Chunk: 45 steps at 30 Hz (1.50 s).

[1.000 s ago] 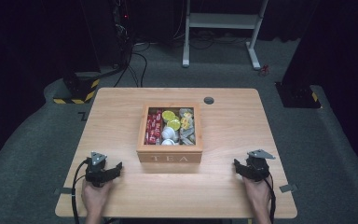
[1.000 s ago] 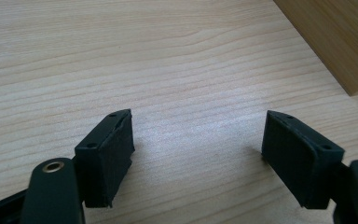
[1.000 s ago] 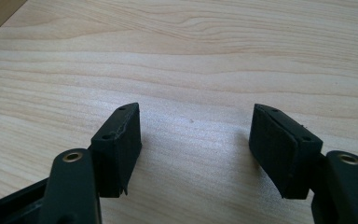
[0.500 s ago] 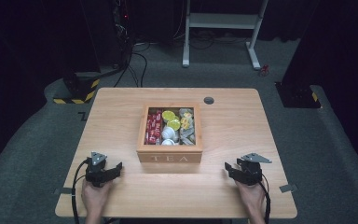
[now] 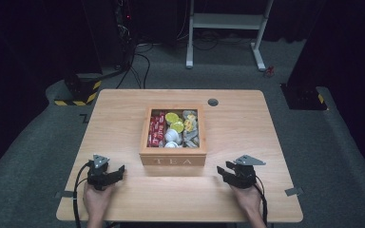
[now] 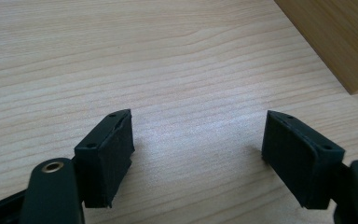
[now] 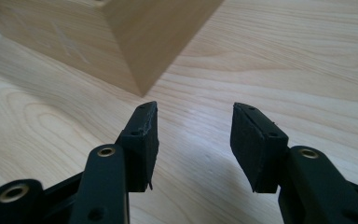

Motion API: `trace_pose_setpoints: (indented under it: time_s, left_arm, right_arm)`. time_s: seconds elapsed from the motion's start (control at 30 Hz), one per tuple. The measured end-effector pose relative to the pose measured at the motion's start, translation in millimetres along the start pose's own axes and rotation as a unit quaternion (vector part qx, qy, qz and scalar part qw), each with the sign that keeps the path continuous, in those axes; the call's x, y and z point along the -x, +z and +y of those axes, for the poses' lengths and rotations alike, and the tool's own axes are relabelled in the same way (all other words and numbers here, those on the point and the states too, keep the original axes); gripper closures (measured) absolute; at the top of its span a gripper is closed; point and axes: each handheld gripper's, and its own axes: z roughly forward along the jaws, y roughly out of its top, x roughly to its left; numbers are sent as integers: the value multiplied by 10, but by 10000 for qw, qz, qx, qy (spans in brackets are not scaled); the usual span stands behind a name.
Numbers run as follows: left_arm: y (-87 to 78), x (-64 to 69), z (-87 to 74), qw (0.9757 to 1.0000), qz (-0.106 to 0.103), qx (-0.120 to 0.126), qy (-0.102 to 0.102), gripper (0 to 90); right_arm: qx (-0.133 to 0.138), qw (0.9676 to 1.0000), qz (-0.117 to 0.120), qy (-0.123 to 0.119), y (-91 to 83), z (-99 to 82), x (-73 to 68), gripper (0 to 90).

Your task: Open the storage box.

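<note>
The open wooden tea box [image 5: 173,159] stands mid-desk as the one bulky obstacle, its compartments crowded with packets and reachable from above alone; a small round grommet [image 5: 213,102] sits flush just beyond it toward the far edge. Bare desk [image 5: 119,118] runs wide along the left and right edges and past the box to the far corners; the left gripper [image 5: 116,172] and right gripper [image 5: 223,172] flank the box at the near edge, bare wood between each one's parted jaws.
</note>
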Motion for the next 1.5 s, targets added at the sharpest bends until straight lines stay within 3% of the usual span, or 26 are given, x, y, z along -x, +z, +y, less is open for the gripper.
trace_pose_setpoints:
  time_s: [0.27, 0.9, 1.23, 1.37, 1.43, 1.5]
  left_arm:
    - [0, -2, 0, 10000, -3, 4, -5, 254]
    - [-2, -6, 0, 10000, -1, -1, 3, 259]
    - [-1, -7, 1, 10000, 2, 1, -2, 259]
    - [3, -2, 3, 10000, 20, 3, -5, 261]
    - [2, -3, 3, 10000, 22, 3, -9, 262]
    - [3, -2, 3, 10000, 22, 3, -9, 262]
  right_arm:
    - [124, 9988, 238, -421, 53, 159, -189, 625]
    - [147, 9977, 403, -519, 215, 326, -326, 707]
    - [214, 9977, 372, -521, 200, 396, -350, 740]
    - [372, 9971, 437, -491, 151, 455, -349, 752]
    - [305, 9970, 355, -622, 155, 479, -365, 752]
    - [310, 9971, 384, -587, 156, 478, -356, 752]
